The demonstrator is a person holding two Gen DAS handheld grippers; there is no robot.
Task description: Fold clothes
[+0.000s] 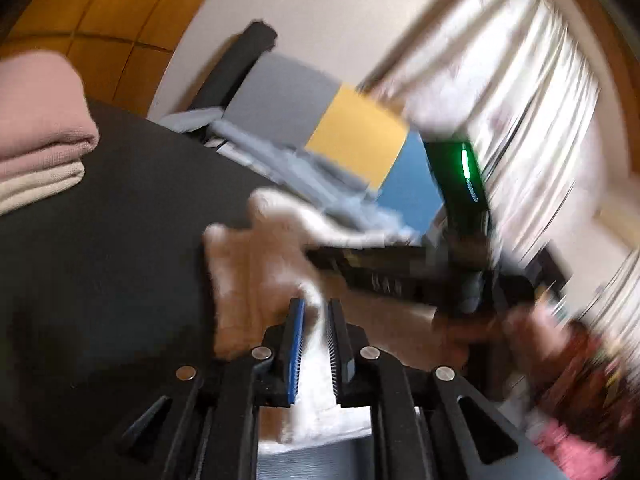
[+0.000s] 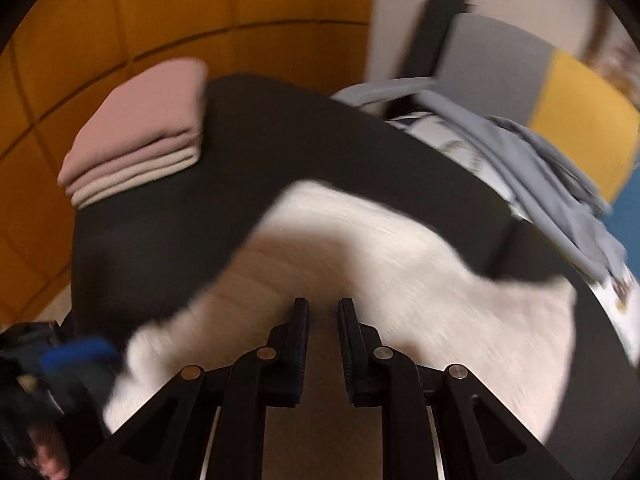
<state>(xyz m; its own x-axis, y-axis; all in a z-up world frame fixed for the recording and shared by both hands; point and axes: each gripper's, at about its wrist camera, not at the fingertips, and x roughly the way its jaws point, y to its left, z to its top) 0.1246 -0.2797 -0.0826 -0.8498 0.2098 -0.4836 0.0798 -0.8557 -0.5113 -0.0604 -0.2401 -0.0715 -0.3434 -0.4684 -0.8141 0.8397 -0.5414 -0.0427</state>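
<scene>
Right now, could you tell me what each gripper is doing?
Left gripper: shut on the white garment.
Right gripper: nearly closed; whether it grips the garment cannot be told.

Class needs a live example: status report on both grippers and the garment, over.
Left gripper shut on white garment. Right gripper also clamps it, over black table. Folded stack sits clear.
</scene>
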